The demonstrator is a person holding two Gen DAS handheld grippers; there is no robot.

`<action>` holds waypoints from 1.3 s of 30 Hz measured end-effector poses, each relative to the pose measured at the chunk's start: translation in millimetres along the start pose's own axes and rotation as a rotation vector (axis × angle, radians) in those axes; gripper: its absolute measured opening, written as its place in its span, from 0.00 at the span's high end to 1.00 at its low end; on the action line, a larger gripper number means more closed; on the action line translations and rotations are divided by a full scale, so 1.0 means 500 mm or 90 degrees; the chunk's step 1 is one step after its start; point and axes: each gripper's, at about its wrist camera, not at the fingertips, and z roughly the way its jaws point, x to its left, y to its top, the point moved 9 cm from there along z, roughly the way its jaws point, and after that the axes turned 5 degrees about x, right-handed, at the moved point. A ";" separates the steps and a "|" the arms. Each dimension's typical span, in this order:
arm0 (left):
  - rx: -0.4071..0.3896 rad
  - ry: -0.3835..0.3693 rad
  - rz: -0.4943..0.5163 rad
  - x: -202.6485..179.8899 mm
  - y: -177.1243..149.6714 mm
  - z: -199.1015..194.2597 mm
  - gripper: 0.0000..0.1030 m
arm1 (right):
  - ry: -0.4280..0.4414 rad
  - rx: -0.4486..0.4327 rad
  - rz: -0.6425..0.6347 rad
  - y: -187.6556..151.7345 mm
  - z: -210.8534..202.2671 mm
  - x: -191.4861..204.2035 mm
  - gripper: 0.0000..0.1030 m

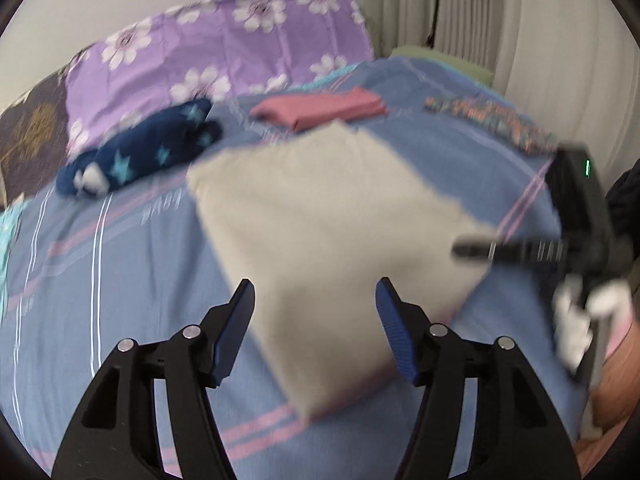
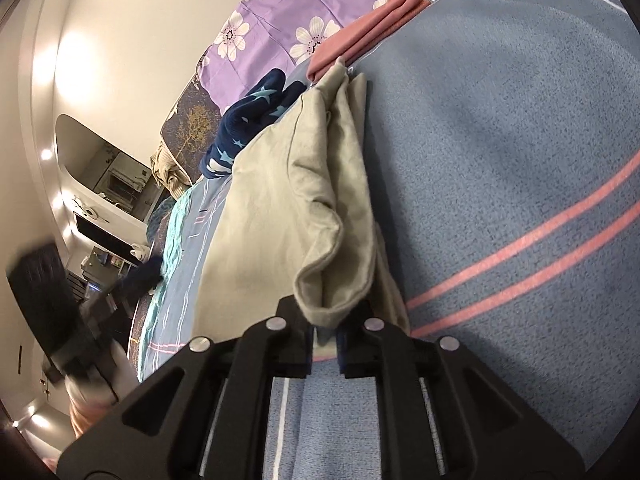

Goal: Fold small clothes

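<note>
The right gripper [image 2: 325, 334] pinches a corner of the soft beige cloth [image 1: 320, 236] on the blue striped bedsheet [image 1: 120, 280]. The left gripper [image 1: 316, 320], at six o'clock, is spread apart, holding nothing.

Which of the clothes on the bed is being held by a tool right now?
The beige garment: the right tool pinches its folded edge. The pink folded one and the navy starred one lie untouched farther back.

Right hand-held gripper [image 1: 472, 250] — motion-blurred

Four garments [image 1: 320, 216] (one beige, pink, navy, patterned), two tools [image 1: 316, 320], one pillow [image 1: 224, 44]
</note>
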 end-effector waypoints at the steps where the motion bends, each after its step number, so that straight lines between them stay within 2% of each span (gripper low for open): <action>1: 0.008 0.001 -0.009 0.007 -0.020 0.002 0.39 | -0.003 0.000 -0.002 0.000 0.000 -0.001 0.89; 6: 0.029 0.024 -0.037 0.036 -0.081 0.008 0.38 | -0.007 0.004 -0.002 -0.003 0.004 -0.002 0.89; 16: 0.020 0.043 -0.036 0.045 -0.109 -0.002 0.37 | -0.015 0.008 -0.001 -0.005 0.005 -0.002 0.89; 21: 0.030 0.044 -0.065 0.070 -0.136 -0.005 0.35 | -0.012 0.008 0.000 -0.004 0.007 -0.008 0.89; 25: 0.035 0.037 -0.077 0.074 -0.142 -0.001 0.35 | -0.002 0.010 0.007 -0.004 0.008 -0.013 0.89; 29: 0.036 0.026 -0.047 0.044 -0.135 0.010 0.35 | 0.000 0.010 0.006 -0.003 0.007 -0.014 0.89; 34: 0.057 0.083 -0.022 0.034 -0.123 0.044 0.35 | 0.000 0.009 0.007 -0.003 0.007 -0.015 0.89; 39: 0.052 0.092 -0.039 0.041 -0.125 0.033 0.35 | 0.001 0.012 0.009 -0.002 0.005 -0.015 0.84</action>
